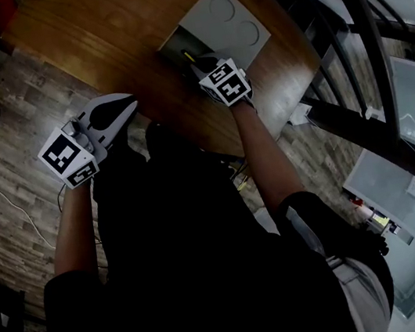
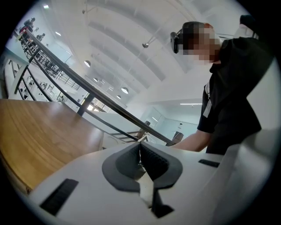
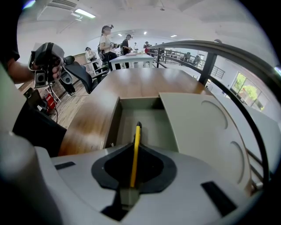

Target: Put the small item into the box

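A thin yellow pencil-like item with a dark tip [image 3: 136, 149] is pinched between the jaws of my right gripper [image 3: 137, 132], which is shut on it. It pokes out over the open compartment of a grey box [image 3: 136, 116] on the wooden table; the yellow item [image 1: 187, 56] also shows in the head view at the box's [image 1: 234, 25] near-left edge, just ahead of the right gripper [image 1: 202, 65]. My left gripper [image 1: 122, 109] hangs off the table's near edge, jaws closed with nothing between them [image 2: 140, 147].
The box's flat lid part [image 3: 206, 127] with two round recesses lies to the right of the compartment. A black railing [image 1: 342, 26] runs past the table's [image 1: 88, 31] far right. People stand in the background [image 3: 107, 39].
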The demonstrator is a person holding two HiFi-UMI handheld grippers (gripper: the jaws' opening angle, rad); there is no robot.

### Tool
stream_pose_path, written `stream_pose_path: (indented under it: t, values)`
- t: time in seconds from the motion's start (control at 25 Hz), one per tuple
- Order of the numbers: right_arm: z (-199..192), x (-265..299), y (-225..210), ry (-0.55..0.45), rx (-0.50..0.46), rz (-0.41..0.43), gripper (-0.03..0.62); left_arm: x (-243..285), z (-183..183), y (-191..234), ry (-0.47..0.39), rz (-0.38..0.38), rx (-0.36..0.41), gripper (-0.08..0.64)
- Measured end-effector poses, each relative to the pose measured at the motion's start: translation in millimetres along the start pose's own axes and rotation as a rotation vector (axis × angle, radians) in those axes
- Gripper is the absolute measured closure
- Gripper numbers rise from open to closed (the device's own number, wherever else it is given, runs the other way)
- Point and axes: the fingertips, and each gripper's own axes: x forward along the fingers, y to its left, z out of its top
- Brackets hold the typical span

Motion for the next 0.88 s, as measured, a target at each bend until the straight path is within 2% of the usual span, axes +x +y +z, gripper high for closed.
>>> stream_pose_path:
  t: [0.88]
  values:
    - [-1.6, 3.3, -2.0, -0.011, 0.033, 0.008, 0.531, 3.0, 0.5, -0.2, 0.018, -0.005, 0.03, 0.545]
